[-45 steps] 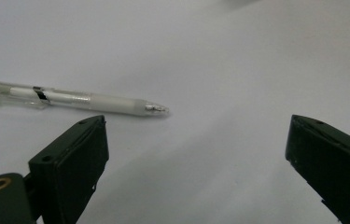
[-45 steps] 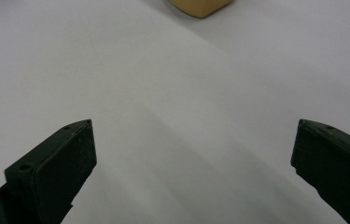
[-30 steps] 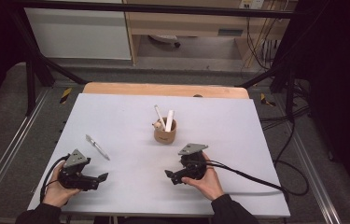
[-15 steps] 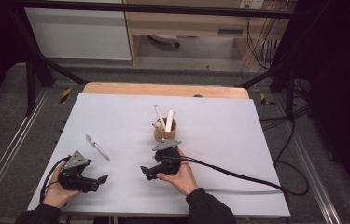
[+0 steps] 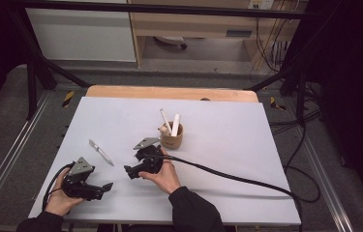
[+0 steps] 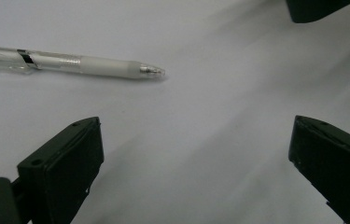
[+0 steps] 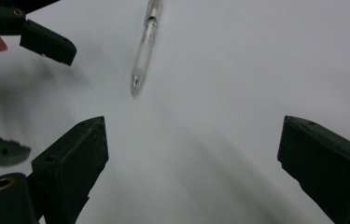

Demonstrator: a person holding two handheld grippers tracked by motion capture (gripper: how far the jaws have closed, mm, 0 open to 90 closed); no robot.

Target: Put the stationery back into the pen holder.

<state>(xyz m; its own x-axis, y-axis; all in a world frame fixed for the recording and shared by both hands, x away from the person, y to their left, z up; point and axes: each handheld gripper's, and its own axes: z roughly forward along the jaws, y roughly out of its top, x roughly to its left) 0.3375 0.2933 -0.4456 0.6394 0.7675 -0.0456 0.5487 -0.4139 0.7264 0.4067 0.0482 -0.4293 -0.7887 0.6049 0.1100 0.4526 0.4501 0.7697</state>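
In the high view, a clear pen (image 5: 100, 152) lies flat on the white table (image 5: 247, 159), left of centre and slanted, its far end toward the upper left. The left gripper (image 5: 102, 187) rests low at the table's near left edge, held in the person's left hand (image 5: 62, 198), and sits near the pen's near end without touching it. The right gripper (image 5: 129, 170) is held in the right hand (image 5: 163, 175) near the table's middle, its jaws pointing left toward the pen, just beside it but apart from it; a black cable (image 5: 247, 181) trails from it off to the right. Just behind that hand stands a brown wooden cup (image 5: 172, 137) holding two white sticks (image 5: 170, 123). In the left gripper view, the two black jaws stand spread wide over bare table, and the pen (image 6: 70, 64) lies across the upper left with its metal tip pointing right, beyond the jaws and between neither. In the right gripper view, the jaws are likewise spread wide with nothing between them; the pen (image 7: 143, 49) lies ahead, tip toward the camera, and the left gripper (image 7: 42, 39) shows at the upper left.
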